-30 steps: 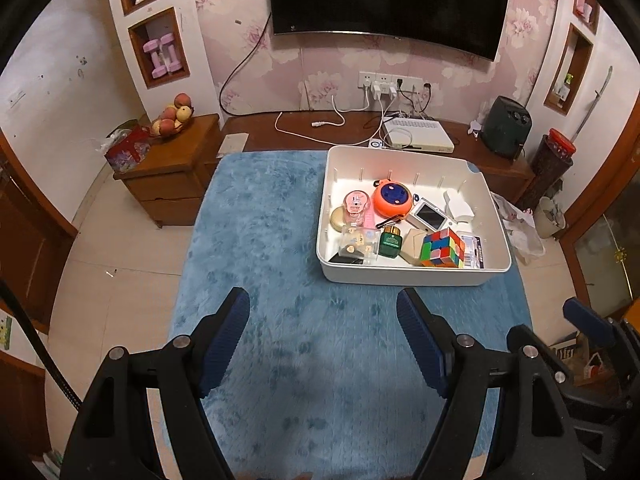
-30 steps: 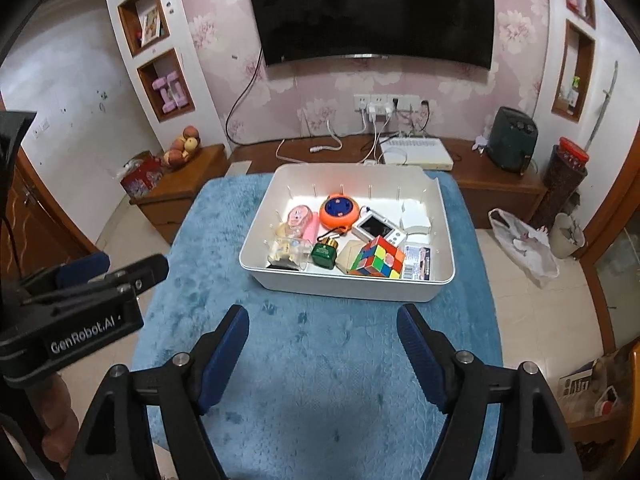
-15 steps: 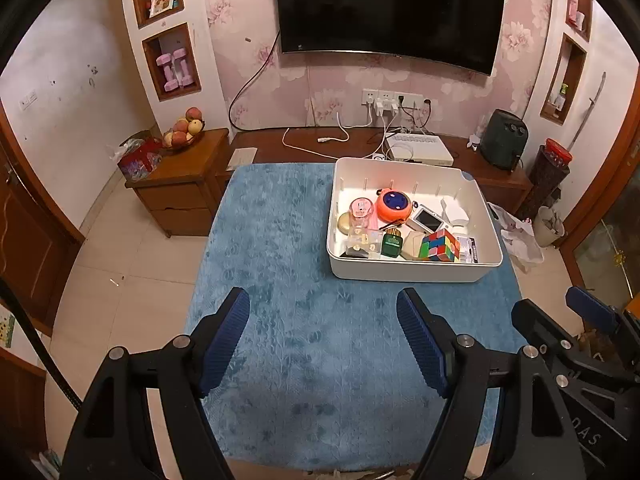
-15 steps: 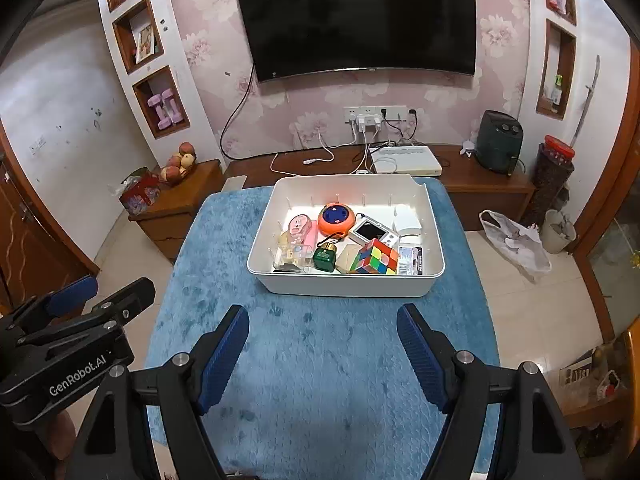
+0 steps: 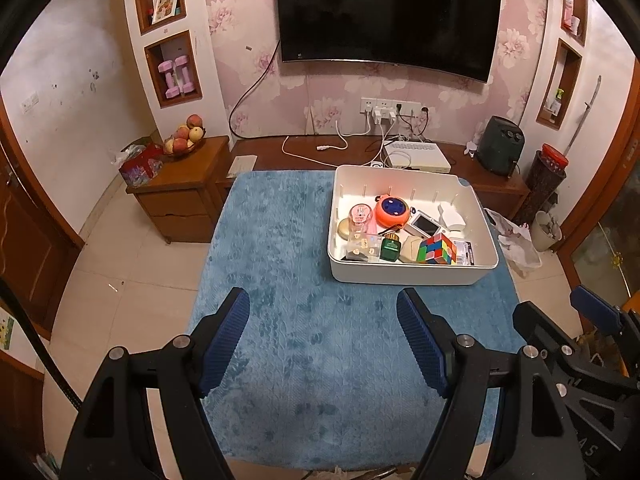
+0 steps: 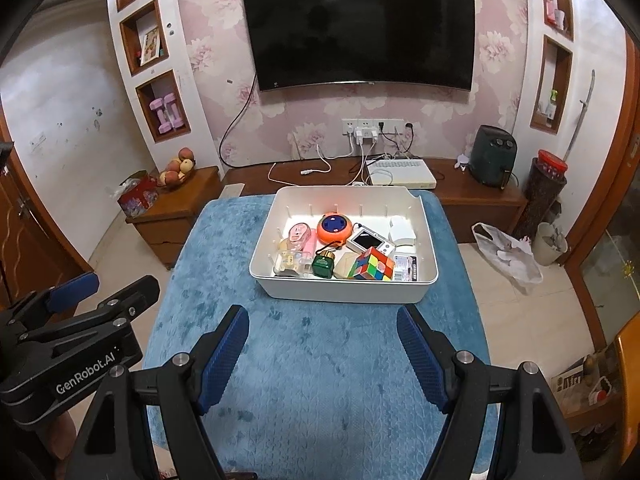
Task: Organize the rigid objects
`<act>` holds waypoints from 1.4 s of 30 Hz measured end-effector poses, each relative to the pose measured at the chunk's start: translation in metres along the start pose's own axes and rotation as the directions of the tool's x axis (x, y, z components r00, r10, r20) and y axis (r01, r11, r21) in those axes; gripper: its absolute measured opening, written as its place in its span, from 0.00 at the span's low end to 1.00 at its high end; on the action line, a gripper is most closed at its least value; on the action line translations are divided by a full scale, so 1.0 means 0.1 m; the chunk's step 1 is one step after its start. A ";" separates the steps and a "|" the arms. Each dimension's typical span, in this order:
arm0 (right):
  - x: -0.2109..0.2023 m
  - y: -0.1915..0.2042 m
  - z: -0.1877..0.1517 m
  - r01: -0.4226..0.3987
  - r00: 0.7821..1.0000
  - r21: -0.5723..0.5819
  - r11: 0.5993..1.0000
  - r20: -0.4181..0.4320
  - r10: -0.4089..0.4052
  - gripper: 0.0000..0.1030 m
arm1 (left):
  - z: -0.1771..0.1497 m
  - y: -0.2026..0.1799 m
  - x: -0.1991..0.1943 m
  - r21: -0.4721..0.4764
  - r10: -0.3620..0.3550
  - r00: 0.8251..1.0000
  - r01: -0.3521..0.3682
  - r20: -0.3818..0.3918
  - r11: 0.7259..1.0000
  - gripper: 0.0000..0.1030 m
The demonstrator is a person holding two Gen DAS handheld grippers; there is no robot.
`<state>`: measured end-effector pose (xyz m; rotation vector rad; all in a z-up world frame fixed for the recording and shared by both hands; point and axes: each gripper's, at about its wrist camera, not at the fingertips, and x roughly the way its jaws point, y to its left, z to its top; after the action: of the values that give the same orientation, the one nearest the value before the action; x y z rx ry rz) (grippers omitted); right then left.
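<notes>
Both grippers have drawn back and up from the table since a second ago, so the white bin (image 6: 344,292) now sits smaller and farther off in each view and more of the television (image 6: 360,28) shows above it. The blue plush cloth (image 5: 312,340) covers the table, and the bin stands on its far right part with nothing between it and the grippers. Inside lie an orange round toy (image 6: 334,230), a small white camera (image 6: 368,242), a colour cube (image 6: 372,266) against the near wall, and a green bottle (image 6: 324,265) just beside it. The left gripper (image 5: 324,336) and the right gripper (image 6: 322,340) both hover over bare cloth, jaws spread wide and holding nothing. A wooden side cabinet (image 5: 176,196) with a fruit bowl (image 5: 184,142) stands well apart at left.
</notes>
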<state>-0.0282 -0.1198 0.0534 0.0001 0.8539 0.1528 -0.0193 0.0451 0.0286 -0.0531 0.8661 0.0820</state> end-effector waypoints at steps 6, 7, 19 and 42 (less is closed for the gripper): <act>-0.01 0.01 -0.01 0.003 1.000 0.006 1.000 -0.004 -0.003 0.75 | -0.01 -0.01 -0.01 0.001 0.001 1.000 -0.001 0.001 1.000 0.77; -0.01 0.02 -0.02 0.004 1.000 0.006 1.000 -0.004 -0.004 0.75 | -0.01 -0.01 -0.01 0.000 0.000 1.000 0.000 0.001 1.000 0.77; -0.01 0.04 -0.03 0.005 1.000 0.004 1.000 -0.007 -0.005 0.75 | -0.02 0.00 -0.02 -0.002 0.001 1.000 -0.001 -0.001 1.000 0.77; 0.00 -0.03 -0.12 0.011 0.999 0.025 1.000 -0.036 -0.010 0.75 | -0.15 0.01 0.00 0.014 -0.010 1.000 0.011 -0.028 1.000 0.78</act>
<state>-0.0372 -0.1235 0.0456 0.0169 0.8912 0.1324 -0.0305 0.0448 0.0193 -0.0456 0.8945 0.0653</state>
